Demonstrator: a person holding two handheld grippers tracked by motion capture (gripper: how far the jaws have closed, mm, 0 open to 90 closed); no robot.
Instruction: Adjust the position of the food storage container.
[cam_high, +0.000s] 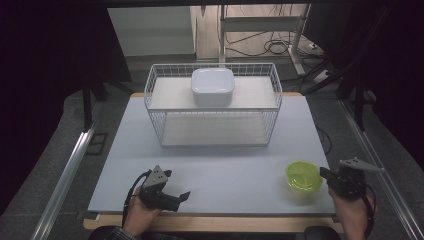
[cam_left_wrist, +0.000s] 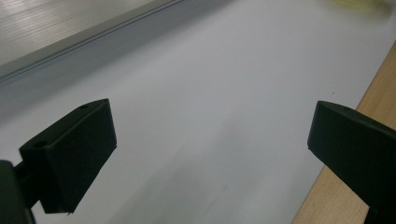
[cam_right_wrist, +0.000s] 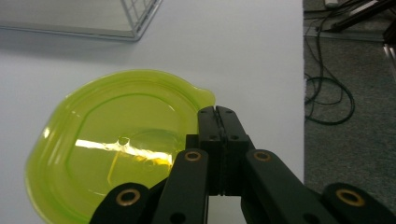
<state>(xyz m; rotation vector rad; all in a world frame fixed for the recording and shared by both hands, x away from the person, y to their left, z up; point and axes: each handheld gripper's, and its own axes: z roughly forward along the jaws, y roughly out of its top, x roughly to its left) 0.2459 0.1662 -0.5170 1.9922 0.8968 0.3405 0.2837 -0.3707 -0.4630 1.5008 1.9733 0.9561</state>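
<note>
A translucent yellow-green round dish (cam_high: 302, 176) sits on the white table top (cam_high: 215, 165) near its front right corner. My right gripper (cam_high: 323, 173) is just to its right, shut, jaws pressed flat together with nothing visible between them. In the right gripper view, the right gripper (cam_right_wrist: 217, 111) has its tips by the small tab on the dish (cam_right_wrist: 116, 144) rim; whether they touch it I cannot tell. My left gripper (cam_high: 176, 185) rests in a hand at the front left, open and empty. In its own view, the left gripper (cam_left_wrist: 210, 140) has its jaws wide apart over bare table.
A white wire basket (cam_high: 212, 65) stands at the back middle of the table with a white square lidded box (cam_high: 212, 86) on its upper shelf. The basket corner (cam_right_wrist: 135, 18) is beyond the dish. Cables lie on the floor (cam_right_wrist: 327, 102) past the table's right edge.
</note>
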